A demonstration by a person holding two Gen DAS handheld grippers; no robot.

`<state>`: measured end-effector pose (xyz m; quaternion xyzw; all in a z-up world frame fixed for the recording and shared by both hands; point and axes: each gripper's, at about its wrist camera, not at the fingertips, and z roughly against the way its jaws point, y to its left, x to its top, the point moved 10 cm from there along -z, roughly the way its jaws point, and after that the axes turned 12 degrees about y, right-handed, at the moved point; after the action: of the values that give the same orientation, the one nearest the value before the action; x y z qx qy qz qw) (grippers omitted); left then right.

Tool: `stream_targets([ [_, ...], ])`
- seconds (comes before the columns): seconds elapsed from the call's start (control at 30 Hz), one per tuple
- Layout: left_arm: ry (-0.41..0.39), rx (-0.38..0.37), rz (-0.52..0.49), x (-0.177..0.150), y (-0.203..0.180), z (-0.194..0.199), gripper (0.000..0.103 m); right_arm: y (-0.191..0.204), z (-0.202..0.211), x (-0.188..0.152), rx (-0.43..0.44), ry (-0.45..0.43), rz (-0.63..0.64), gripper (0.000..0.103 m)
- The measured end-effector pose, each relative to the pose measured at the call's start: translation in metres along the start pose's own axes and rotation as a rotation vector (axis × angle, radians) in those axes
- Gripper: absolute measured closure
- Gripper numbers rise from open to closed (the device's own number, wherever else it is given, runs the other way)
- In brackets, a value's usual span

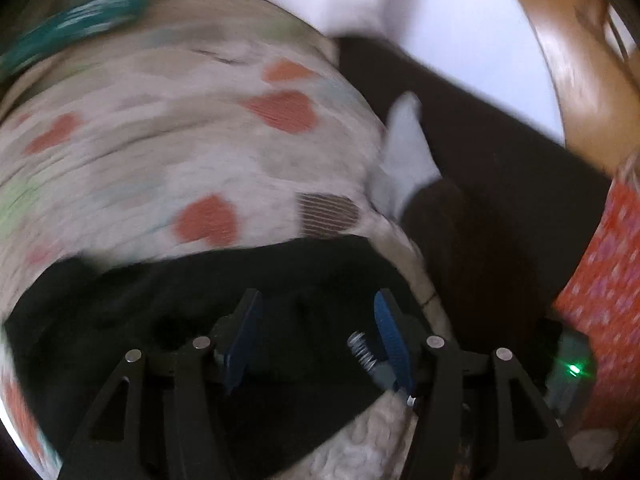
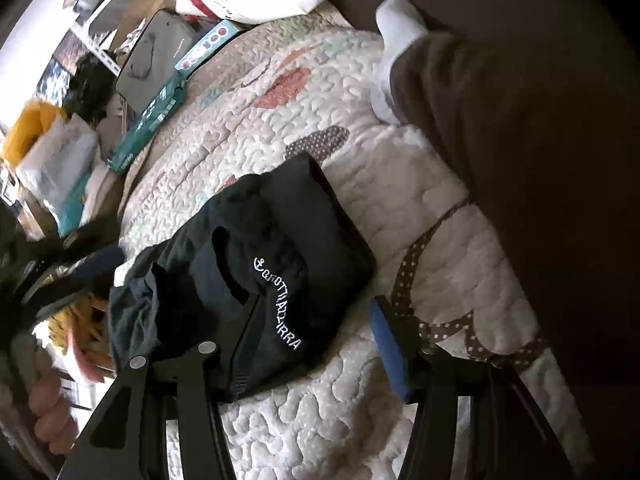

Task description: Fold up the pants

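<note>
Left gripper (image 1: 316, 340) open, angled down over the black pants (image 1: 192, 304) on the quilt (image 1: 160, 152). Right gripper (image 2: 320, 344) open, low beside the pants (image 2: 256, 264), left finger under the fabric. Only right view shows white lettering (image 2: 276, 304) and bedside clutter (image 2: 64, 160).

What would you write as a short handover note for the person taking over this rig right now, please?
Left claw: open, empty, low over the black pants.
Right claw: open, empty; its left finger is hidden by the pants, its right finger over the quilt.
Pants: bunched into a compact bundle on the quilt, white lettering on top, loose end crumpled toward the bed edge.
Done: partly folded, it seems.
Left: tidy the crumpled end and finish the fold.
</note>
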<state>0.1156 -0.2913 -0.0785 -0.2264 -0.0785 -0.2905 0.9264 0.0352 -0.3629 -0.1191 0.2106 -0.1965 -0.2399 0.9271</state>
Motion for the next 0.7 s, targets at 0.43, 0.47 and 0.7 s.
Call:
stream_targets([
  [0.43,0.266,0.288,-0.369,0.027,-0.036,-0.109,0.027,0.018,-0.031,0.003,0.094,0.029,0.024,0.042],
  [0.47,0.256,0.340,-0.389,0.026,-0.034,-0.109,0.035,0.021,-0.032,0.003,0.087,0.029,0.037,0.043],
  [0.7,0.147,0.273,-0.297,0.021,-0.028,-0.056,0.080,0.049,-0.017,0.000,0.114,0.033,0.133,0.082],
])
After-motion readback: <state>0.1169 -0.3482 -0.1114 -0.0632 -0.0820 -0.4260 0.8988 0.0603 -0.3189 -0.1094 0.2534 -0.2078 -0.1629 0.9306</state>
